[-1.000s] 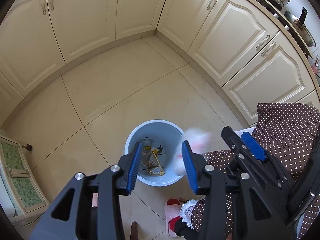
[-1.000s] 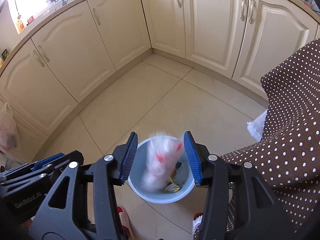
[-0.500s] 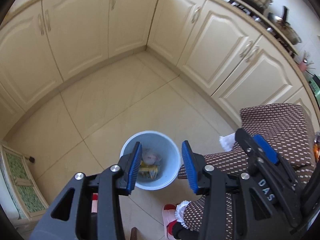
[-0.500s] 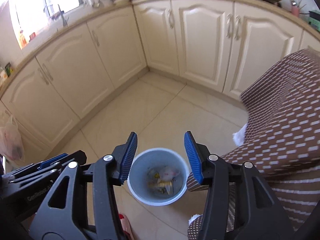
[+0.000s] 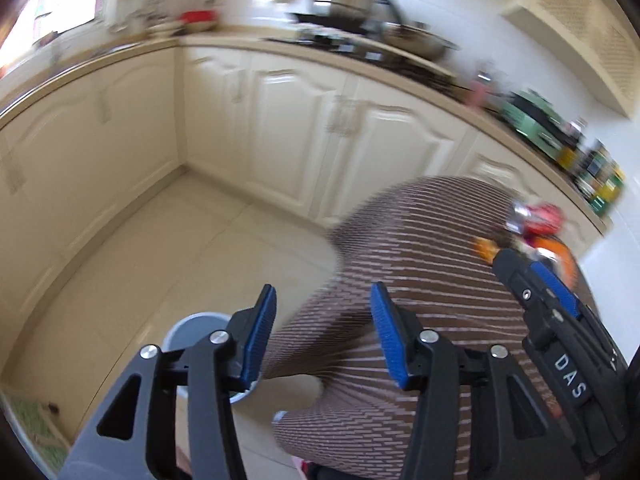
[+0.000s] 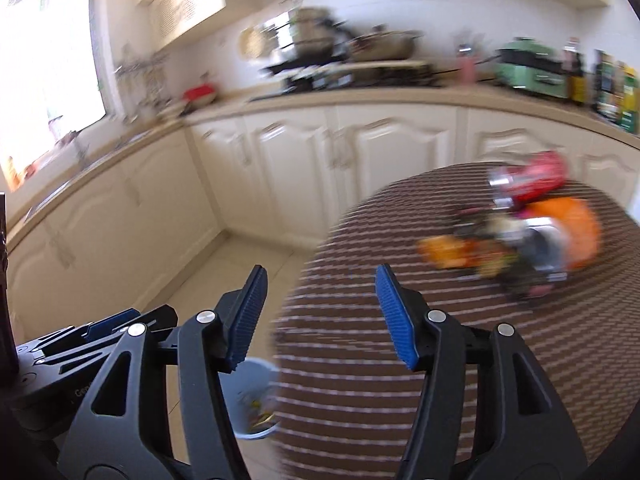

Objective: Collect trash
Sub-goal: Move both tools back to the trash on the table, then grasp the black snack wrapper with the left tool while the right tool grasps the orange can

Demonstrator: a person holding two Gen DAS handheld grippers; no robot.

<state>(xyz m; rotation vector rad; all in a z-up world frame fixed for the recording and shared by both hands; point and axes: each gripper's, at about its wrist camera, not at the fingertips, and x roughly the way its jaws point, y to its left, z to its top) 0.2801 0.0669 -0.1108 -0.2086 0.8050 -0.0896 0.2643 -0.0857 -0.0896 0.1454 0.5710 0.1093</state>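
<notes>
Both views are motion-blurred. A pile of trash (image 6: 524, 228) lies on the brown dotted tablecloth (image 6: 380, 360): a red can, orange wrappers and a silvery packet. It also shows in the left wrist view (image 5: 532, 224) at the far right. The light blue bin (image 6: 256, 404) stands on the floor by the table's edge, with scraps inside; its rim (image 5: 192, 320) shows behind my left finger. My left gripper (image 5: 322, 334) is open and empty over the table's edge. My right gripper (image 6: 320, 316) is open and empty, to the left of the pile.
Cream cabinets (image 6: 304, 160) run along the back and left. The counter holds pots (image 6: 376, 48), a green appliance (image 6: 532, 68) and bottles (image 6: 608, 88). The tiled floor (image 5: 168, 248) lies left of the table. My right gripper's body (image 5: 560, 344) shows in the left wrist view.
A white and red wrapper fell from my right gripper into the bin. Both grippers then swung up from the bin toward the table and the trash pile.
</notes>
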